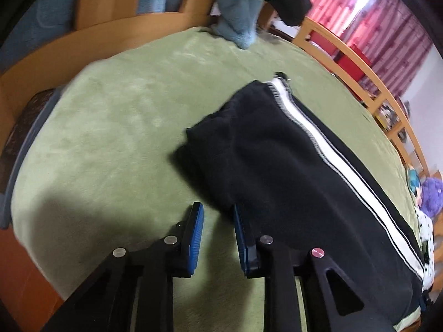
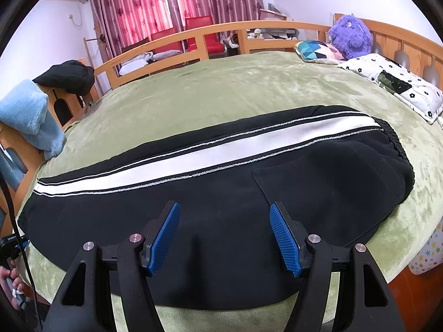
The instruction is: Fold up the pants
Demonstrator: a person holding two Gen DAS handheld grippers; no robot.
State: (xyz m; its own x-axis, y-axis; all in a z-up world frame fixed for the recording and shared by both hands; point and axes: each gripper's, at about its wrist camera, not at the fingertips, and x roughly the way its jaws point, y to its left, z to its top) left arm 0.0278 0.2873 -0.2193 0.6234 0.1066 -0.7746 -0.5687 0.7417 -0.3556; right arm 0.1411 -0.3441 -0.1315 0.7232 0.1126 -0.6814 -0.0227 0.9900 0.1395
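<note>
We have the pants (image 2: 221, 193) folded lengthwise on the bed (image 2: 221, 88); cross folds remain. Our left gripper (image 1: 218, 221) stands narrowly open and empty, our right gripper (image 2: 224, 218) wide and empty.

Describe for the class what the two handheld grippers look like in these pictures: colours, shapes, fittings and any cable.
The left gripper and right gripper look alike: black angular arms with triangular cut-outs, round silver rivets at the joints, and two flat fingers faced with ribbed blue pads. One rivet on the left gripper looks pinkish. A thin black cable hangs at the left edge of the right wrist view.
</note>
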